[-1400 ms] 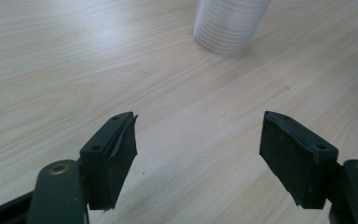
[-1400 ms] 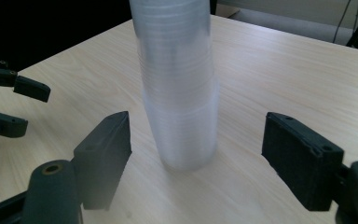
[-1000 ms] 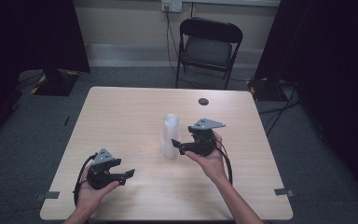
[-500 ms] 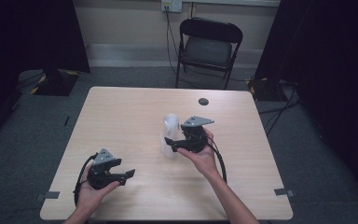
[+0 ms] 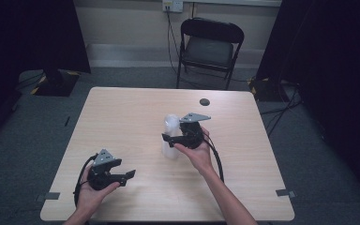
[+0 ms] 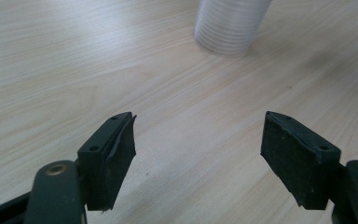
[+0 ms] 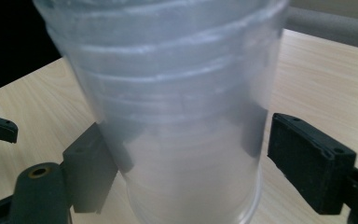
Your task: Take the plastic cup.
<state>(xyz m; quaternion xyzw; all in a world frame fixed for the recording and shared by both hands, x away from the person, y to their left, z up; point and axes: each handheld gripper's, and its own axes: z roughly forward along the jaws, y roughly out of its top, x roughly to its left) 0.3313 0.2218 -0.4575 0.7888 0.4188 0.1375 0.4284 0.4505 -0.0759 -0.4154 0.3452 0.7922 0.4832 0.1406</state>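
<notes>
Stack of clear plastic cups [image 5: 170, 137]: stood upright near the centre of the surface [image 5: 122, 117], seen from the left tool's camera at 12 o'clock [image 6: 230, 25]. Right tool [image 5: 168, 138]: at 3 o'clock of the stack, jaws on either side of it [image 7: 182, 140]; they had just been closing, the left pad at the cup wall, the right pad still apart from it. Left tool [image 5: 130, 175]: at 7 o'clock of the stack, well apart, jaws wide [image 6: 198, 158], nothing between them. Small dark disc [image 5: 205, 101]: at 1 o'clock, near the far edge. Folding chair [image 5: 209, 49]: beyond the surface, at 12 o'clock.
</notes>
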